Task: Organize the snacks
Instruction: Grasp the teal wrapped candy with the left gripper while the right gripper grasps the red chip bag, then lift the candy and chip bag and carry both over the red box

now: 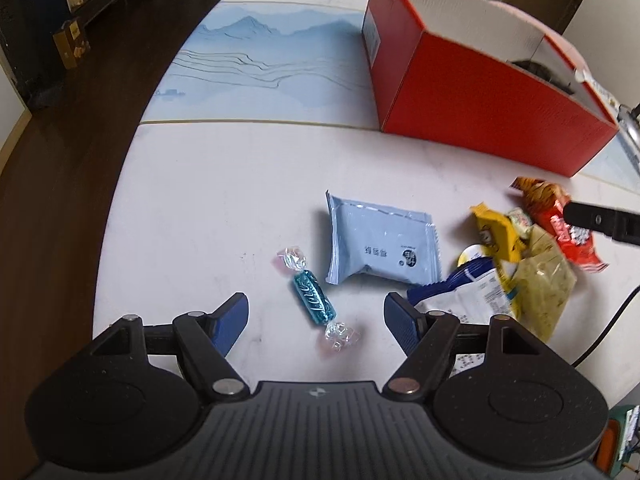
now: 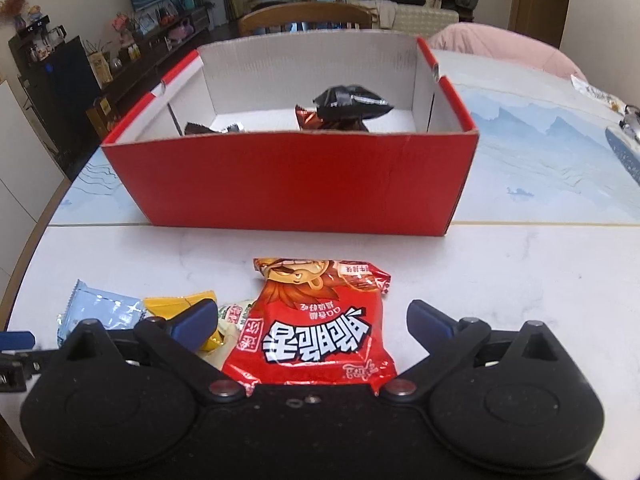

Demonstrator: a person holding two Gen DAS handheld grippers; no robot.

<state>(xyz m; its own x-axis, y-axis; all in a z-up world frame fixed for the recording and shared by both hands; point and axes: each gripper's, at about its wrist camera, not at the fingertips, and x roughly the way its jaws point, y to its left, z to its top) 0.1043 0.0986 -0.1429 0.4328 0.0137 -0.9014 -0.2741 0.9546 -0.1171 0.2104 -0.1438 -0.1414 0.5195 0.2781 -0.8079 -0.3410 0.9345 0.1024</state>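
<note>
My left gripper (image 1: pixel 316 316) is open, its blue fingers either side of a teal wrapped candy (image 1: pixel 314 295) on the white table. A pale blue packet (image 1: pixel 380 242) lies just beyond it. My right gripper (image 2: pixel 314 322) is open around a red snack bag (image 2: pixel 316 324), which also shows in the left wrist view (image 1: pixel 560 220). A yellow packet (image 1: pixel 496 234), a green-yellow bag (image 1: pixel 544 280) and a blue-white bag (image 1: pixel 460 288) lie in a pile. The red box (image 2: pixel 280 176) stands behind and holds a black packet (image 2: pixel 352 102) and brown packets.
The table's left edge (image 1: pixel 116 200) drops to a dark wood floor. A blue landscape mat (image 1: pixel 272 64) covers the far tabletop. A pink cloth (image 2: pixel 500 46) lies behind the box. A chair back (image 2: pixel 304 16) stands beyond the table.
</note>
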